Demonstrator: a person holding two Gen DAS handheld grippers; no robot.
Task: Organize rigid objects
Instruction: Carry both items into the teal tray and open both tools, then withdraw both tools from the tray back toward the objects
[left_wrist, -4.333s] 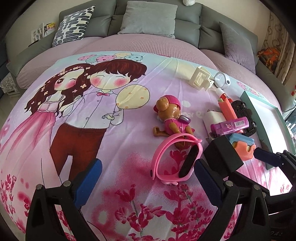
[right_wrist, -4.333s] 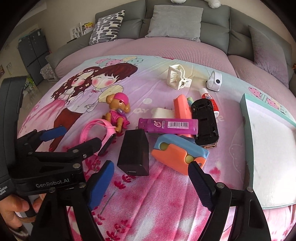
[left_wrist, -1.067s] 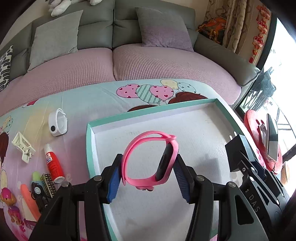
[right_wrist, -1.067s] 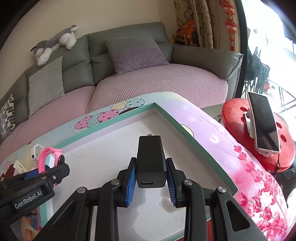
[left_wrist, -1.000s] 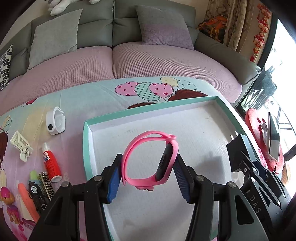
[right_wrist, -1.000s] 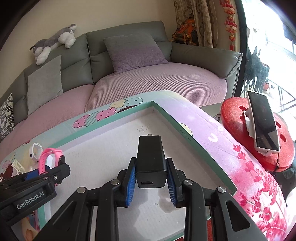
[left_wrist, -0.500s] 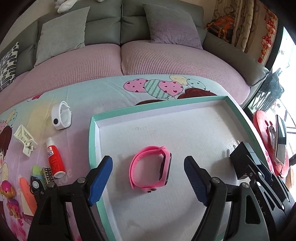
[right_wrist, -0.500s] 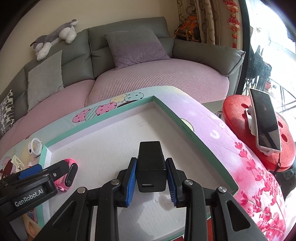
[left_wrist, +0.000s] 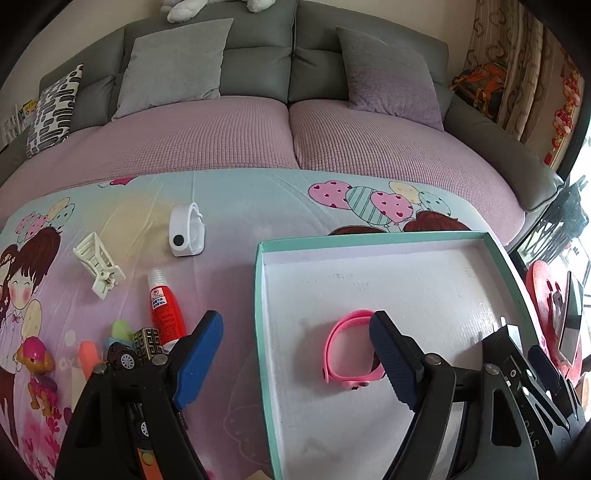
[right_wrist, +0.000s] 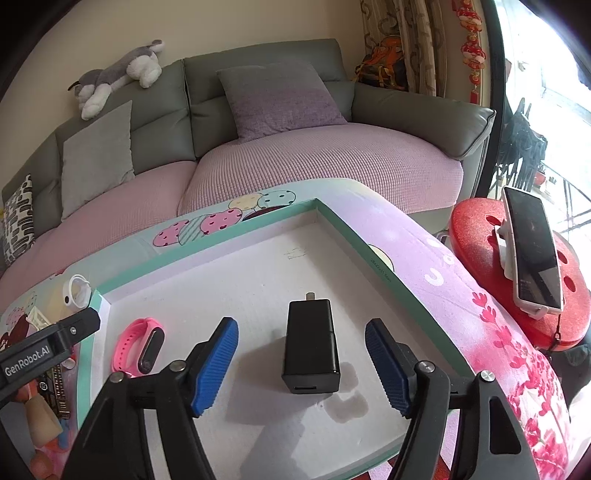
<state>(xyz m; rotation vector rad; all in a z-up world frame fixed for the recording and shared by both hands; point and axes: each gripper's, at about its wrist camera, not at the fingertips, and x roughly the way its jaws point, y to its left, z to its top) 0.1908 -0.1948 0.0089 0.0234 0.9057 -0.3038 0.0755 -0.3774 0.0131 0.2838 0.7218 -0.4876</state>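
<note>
Rt gripper (right_wrist: 301, 363): blue ribbed pads apart and widening, nothing clamped; black charger (right_wrist: 311, 350) lying flat between pads, clear of both, USB port facing cam, plug prong at far end. Damp-looking stain on tray floor just rt of charger. Lt gripper (left_wrist: 291, 354): released, pads widening, nothing gripped; near pad over bedsheet outside tray, far pad over tray, partly covering pink wristband (left_wrist: 349, 354). "GenRobot.AI" in white on lt gripper body, read in rt wrist view; partial letters "AS" on rt gripper body in lt view. Wristband: pink silicone loop w/ black oval face, on its side on tray floor nr left wall, well apart from charger. Tray (right_wrist: 236, 249): shallow, teal rim, white foam-like floor, faint scribble nr far wall, small print on rt rim, illegible. Left of tray on cartoon bedsheet (left_wrist: 258, 206): red glue bottle (left_wrist: 165, 310) w/ white label, text too small to read; toy car (left_wrist: 123, 356), patterned block (left_wrist: 147, 343), dog figure (left_wrist: 35, 354), white clip (left_wrist: 99, 266), white round device (left_wrist: 184, 230) farther out. Rt of bed: red stool (right_wrist: 517, 273) w/ phone (right_wrist: 532, 251) on white stand, screen dark. Far: grey sofa (left_wrist: 258, 74) w/ pink seat cover, cushions, plush husky (right_wrist: 118, 75) on backrest.
</note>
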